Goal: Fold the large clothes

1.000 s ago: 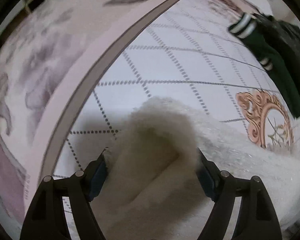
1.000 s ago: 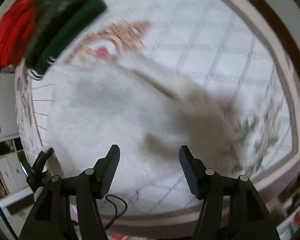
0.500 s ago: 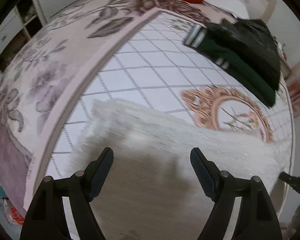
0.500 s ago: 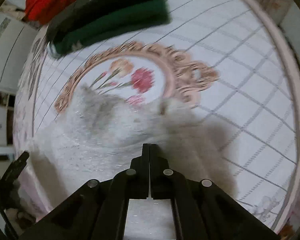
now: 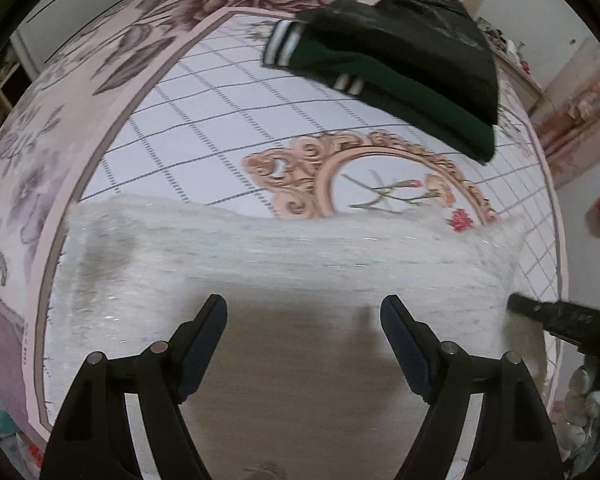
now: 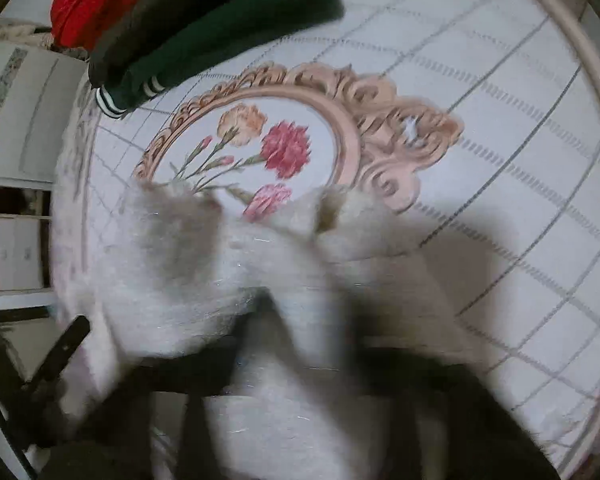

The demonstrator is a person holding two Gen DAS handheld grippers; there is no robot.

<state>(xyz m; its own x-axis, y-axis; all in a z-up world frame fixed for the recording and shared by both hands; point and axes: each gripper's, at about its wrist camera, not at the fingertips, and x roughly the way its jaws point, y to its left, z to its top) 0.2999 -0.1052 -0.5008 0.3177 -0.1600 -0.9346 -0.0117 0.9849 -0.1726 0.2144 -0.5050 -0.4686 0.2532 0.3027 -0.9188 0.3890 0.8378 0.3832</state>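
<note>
On the patterned bedspread (image 5: 228,92), a fluffy white garment (image 5: 284,256) lies spread flat.
The left gripper (image 5: 303,334) hangs over it, jaws apart and empty; the right gripper (image 6: 284,344), jaws just reopened slightly, pinches a bunched fold.

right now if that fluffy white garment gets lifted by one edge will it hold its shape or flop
Probably flop: the white garment bunches and drapes over the right gripper, which looks shut on it. Likely light, given the fuzzy, airy pile. It may snag rather than slip.
</note>
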